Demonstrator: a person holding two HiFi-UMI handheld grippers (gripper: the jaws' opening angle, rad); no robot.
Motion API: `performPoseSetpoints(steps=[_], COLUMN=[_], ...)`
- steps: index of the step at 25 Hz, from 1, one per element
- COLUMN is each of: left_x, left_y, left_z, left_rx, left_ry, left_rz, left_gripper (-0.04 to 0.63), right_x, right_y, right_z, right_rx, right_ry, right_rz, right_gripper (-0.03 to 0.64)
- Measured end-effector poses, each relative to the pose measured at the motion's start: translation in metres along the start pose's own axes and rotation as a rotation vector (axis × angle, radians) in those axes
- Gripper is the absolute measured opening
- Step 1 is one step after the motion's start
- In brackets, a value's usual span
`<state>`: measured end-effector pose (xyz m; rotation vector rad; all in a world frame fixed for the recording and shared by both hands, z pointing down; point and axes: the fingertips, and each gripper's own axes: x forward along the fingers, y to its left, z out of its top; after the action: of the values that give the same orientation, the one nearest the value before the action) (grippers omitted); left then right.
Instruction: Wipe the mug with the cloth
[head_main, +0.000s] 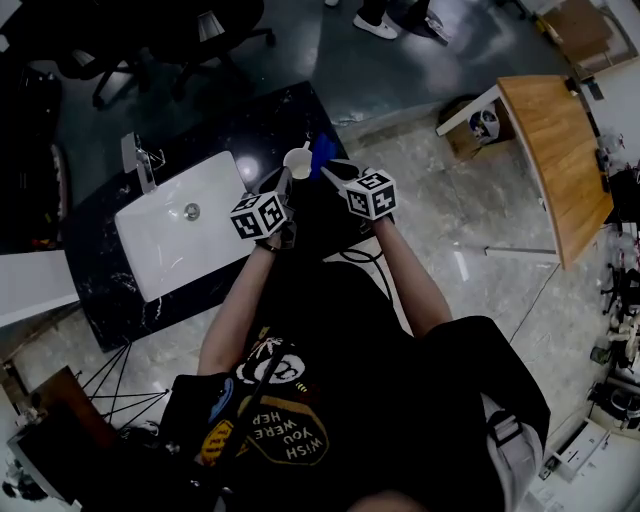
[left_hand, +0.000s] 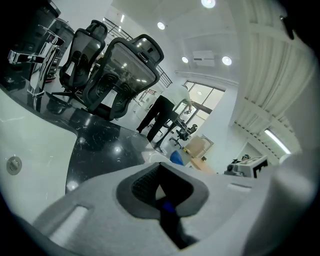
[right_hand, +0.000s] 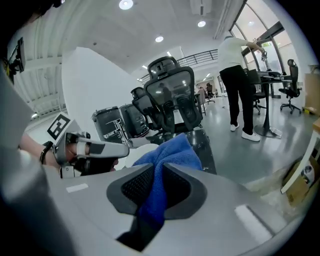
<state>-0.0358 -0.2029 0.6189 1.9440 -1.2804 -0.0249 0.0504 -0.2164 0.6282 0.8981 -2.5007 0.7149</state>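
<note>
Over the counter (head_main: 285, 115), the right gripper (right_hand: 152, 187) pinches the cloth (right_hand: 167, 155), clear in its own view; only head view shows the sink (head_main: 165, 240). Meanwhile the left gripper (head_main: 286, 183) clamps the mug (head_main: 298, 160), just beside the cloth. Chairs (right_hand: 172, 97) behind.

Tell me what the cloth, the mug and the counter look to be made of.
Cloth: soft blue fabric, likely microfibre; fuzzy nap, limp folds.
Mug: plain white, possibly ceramic; too small to confirm.
Counter: black polished stone or imitation; pale veins, mirrored ceiling lights.
</note>
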Motion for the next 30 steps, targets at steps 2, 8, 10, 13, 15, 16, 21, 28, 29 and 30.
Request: performPoseSetpoints(steps=[2,8,10,13,15,16,21,28,29,30], left_x=[0.0,0.0,0.0,0.001,0.0,0.0,0.001,0.001,0.001,0.001], left_y=[-0.001,0.0,0.001,0.002,0.001,0.001,0.003,0.003,0.003,0.003], left_z=[0.0,0.0,-0.001,0.001,0.001,0.001,0.002,0.003,0.003,0.003], left_rx=[0.002,0.016,0.019,0.018,0.011,0.007,0.001,0.015,0.016,0.015], left_ry=[0.003,0.007,0.012,0.008,0.003,0.001,-0.006,0.0,0.0,-0.001], left_rz=[0.0,-0.001,-0.001,0.001,0.001,0.002,0.012,0.012,0.013,0.014], left_gripper=[0.002,0.002,0.002,0.002,0.002,0.002,0.002,0.002,0.002,0.002], right_x=[-0.001,-0.011,-0.018,-0.02,-0.011,-0.006,0.0,-0.018,-0.018,-0.017], right_y=[0.012,0.049,0.027,-0.011,-0.018,-0.015,0.023,0.021,0.003,-0.012], right_z=[-0.017,-0.039,-0.018,0.016,0.02,0.014,-0.031,-0.03,-0.02,-0.01], right_rx=[0.008,-0.016,0.013,0.015,-0.007,-0.023,-0.026,-0.041,-0.015,0.01], right_ry=[0.029,0.042,-0.023,-0.08,-0.049,-0.016,0.079,0.041,0.015,-0.003], right_rz=[0.029,0.12,0.045,-0.063,-0.065,-0.048,0.06,0.053,-0.001,-0.042], right_gripper=[0.057,0.057,0.057,0.057,0.057,0.057,0.057,0.057,0.057,0.057])
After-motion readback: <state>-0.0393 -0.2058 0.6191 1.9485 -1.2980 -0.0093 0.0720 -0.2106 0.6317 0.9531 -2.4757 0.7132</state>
